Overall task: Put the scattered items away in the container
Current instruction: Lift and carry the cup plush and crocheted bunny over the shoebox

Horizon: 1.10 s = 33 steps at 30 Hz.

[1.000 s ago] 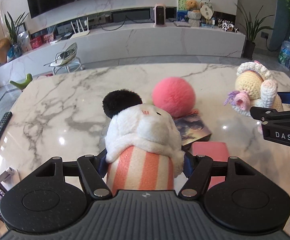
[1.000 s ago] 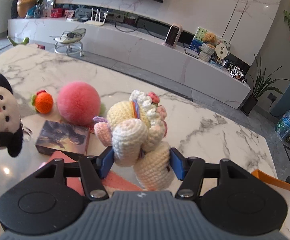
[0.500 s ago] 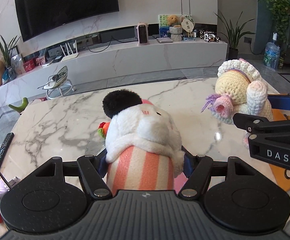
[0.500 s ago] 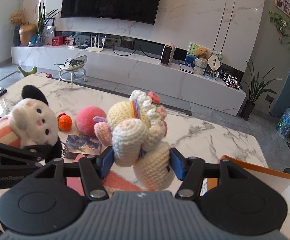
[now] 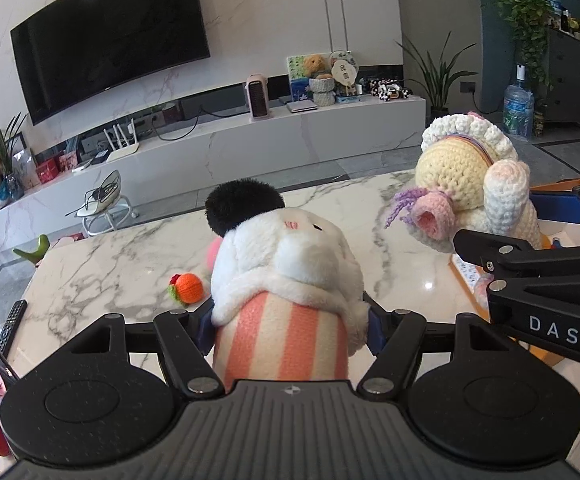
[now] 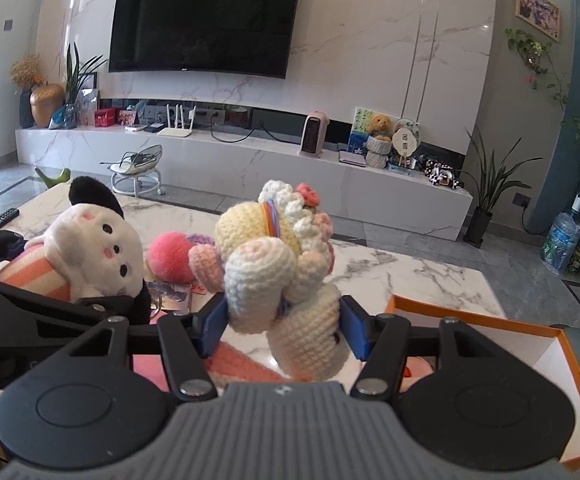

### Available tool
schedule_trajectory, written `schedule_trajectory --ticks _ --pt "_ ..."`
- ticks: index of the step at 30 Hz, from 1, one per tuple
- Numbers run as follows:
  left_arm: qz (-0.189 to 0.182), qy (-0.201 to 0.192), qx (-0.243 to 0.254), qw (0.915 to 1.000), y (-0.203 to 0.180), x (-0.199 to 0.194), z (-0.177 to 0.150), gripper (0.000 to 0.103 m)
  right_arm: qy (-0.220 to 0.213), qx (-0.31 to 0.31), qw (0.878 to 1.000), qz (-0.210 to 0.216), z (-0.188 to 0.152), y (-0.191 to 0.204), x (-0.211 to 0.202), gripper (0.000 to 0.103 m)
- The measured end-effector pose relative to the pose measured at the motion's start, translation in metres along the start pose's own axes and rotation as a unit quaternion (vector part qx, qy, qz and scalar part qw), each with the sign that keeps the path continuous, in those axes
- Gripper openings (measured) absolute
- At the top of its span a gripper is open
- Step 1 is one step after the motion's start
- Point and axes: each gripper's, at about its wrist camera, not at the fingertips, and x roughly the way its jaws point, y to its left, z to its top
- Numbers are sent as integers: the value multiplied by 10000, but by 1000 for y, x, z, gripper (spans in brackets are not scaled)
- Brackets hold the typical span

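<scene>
A: What do we have in our claws, starting nearest?

B: Our left claw pinches a plush toy by its body of orange and cream stripes; its white head with a black ear rises at twelve o'clock from the jaws. Our right claw pinches a crocheted doll, cream and pale yellow with pink trim, by its lower body. Both toys are lifted off the marble table.

A: And the container?

B: An orange box with a white inside sits on the table at about three o'clock from the right claw, just beside it. We cannot tell what lies in it.

A: What is left on the table?

B: In the left view, a small orange knitted ball lies at ten o'clock from the plush toy. In the right view, a fluffy pink ball sits at ten o'clock from the doll, with a dark booklet just in front of it.

A: Farther out?

B: A long white marble bench with ornaments, and a dark television on the wall at twelve o'clock.
</scene>
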Motion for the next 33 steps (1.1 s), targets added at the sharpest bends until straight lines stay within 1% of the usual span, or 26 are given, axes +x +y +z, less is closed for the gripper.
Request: schedule_trajectory --ticks 8,15,25,30,33 --pt "-279 -170 338 9989 -48 -9 6 79 -71 320 9990 -317 -13 -39 -23 62" --pt "-496 -288 664 9961 -92 -5 16 79 -50 625 9961 -613 -23 -78 -34 63" --pt "-854 -372 1041 9902 -148 12 36 79 -31 1020 9882 -1141 -29 -144 -32 63" --pt "-1036 -439 1091 9876 -173 22 47 79 -12 1217 9830 -1372 -32 -178 -27 63" --pt "-1154 -423 1131 9860 -186 30 53 79 -4 1397 9800 -1418 -32 -201 -21 63"
